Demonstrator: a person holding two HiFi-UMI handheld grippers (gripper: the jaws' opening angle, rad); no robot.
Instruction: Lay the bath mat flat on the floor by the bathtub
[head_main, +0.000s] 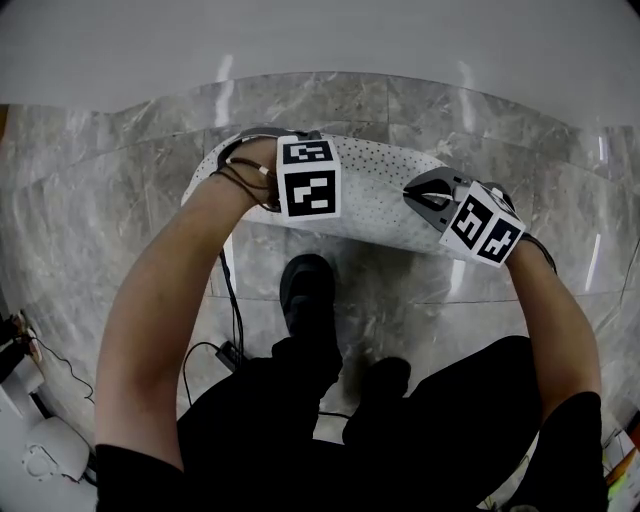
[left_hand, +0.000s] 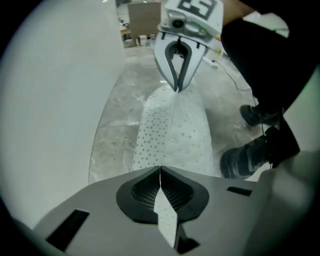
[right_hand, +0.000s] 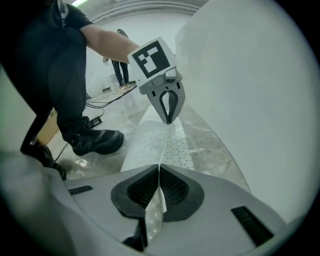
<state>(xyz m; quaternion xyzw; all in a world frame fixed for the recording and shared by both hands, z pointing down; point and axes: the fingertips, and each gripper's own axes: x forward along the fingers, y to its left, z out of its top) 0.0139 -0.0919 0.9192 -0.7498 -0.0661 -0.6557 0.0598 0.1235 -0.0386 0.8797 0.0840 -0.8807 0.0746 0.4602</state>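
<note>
Two claws hold one thing here: the left gripper (left_hand: 160, 173) has its jaws pressed together on one end of the white bath mat (head_main: 375, 205), and the right gripper (right_hand: 159, 172) is clamped in the same way on the other end. In each gripper view a thin strip of the mat passes between the ribbed pads.

The mat hangs between the two grippers, over the marble floor (head_main: 100, 200) and just beside the white wall of the bathtub (left_hand: 60, 100). It is folded along a line that runs from one claw to the other. I cannot tell if its lower part touches the floor.

The mat seems thin, light and soft, because it bends and droops easily; it will probably not keep a shape by itself. One side shows many small dark dots, the other looks smoother. On polished marble it may slide. Holding it at the two ends of one edge, as now, seems good for spreading it.

No brand, label or writing can be read on the mat. Only the black square markers on the cube (head_main: 308, 178) of each gripper are visible.
</note>
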